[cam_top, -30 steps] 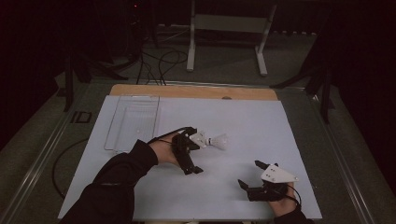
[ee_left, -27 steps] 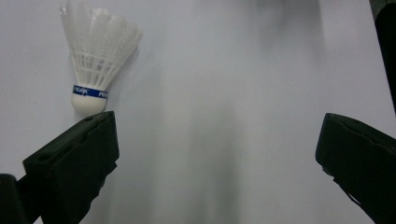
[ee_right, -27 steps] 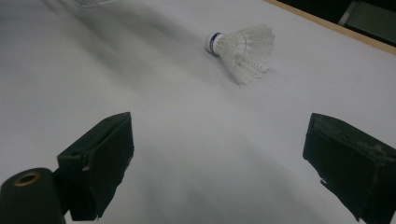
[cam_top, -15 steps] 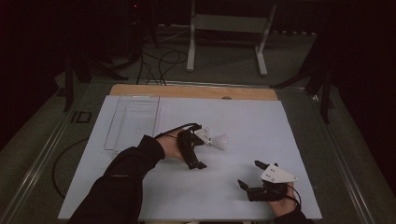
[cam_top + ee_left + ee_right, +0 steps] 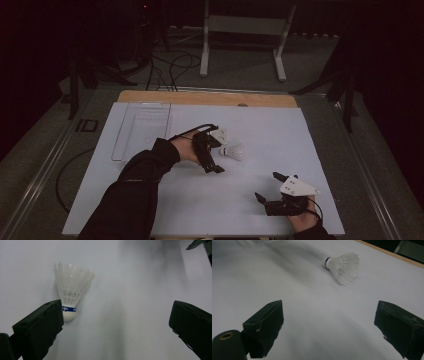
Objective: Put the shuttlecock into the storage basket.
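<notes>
Left gripper view is showing the left gripper [image 5: 117, 322] gaping wide and gripping nothing, the shuttlecock [image 5: 71, 292] lying just beside its left jaw, while the right gripper [image 5: 332, 327] is resting wide open, well apart from it.

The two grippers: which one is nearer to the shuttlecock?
The left gripper, near the table's middle, is nearer: the shuttlecock lies right beside its open jaws. The right gripper rests apart, near the table's front edge.
</notes>
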Tool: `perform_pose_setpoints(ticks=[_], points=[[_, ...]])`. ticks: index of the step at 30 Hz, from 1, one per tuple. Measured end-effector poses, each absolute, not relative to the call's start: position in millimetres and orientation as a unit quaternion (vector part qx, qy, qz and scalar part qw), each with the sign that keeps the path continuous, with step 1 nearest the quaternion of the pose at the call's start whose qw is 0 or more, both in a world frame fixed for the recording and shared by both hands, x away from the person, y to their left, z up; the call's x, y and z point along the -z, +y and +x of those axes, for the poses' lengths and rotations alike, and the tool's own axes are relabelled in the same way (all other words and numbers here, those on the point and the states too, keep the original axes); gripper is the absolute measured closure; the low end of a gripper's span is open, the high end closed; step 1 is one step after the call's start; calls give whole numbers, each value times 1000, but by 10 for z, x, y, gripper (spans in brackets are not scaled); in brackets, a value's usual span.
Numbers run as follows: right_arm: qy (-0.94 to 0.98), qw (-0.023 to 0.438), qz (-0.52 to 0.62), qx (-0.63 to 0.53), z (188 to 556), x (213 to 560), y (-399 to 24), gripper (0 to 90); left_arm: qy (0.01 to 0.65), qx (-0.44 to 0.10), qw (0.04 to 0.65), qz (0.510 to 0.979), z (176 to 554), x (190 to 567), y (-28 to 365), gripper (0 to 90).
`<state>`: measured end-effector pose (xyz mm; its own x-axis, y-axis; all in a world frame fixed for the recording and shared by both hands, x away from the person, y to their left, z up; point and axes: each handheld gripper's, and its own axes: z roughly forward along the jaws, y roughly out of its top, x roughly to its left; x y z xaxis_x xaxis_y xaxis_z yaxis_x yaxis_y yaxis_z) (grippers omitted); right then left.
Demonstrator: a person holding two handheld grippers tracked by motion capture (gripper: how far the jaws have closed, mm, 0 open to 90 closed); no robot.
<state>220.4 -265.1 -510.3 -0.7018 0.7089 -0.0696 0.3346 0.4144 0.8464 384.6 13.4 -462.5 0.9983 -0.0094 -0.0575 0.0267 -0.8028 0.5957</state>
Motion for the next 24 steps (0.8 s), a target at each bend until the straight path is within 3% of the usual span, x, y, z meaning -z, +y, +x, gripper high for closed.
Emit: perform_pose_setpoints(ticks=[13, 24], points=[[815, 213, 319, -435, 2196, 5102, -2645, 85, -12, 28, 326, 945, 3927, 4548, 39, 3], [814, 214, 318, -437, 2193, 5096, -2651, 86, 22, 12, 294, 956, 4086, 4740, -21, 21]])
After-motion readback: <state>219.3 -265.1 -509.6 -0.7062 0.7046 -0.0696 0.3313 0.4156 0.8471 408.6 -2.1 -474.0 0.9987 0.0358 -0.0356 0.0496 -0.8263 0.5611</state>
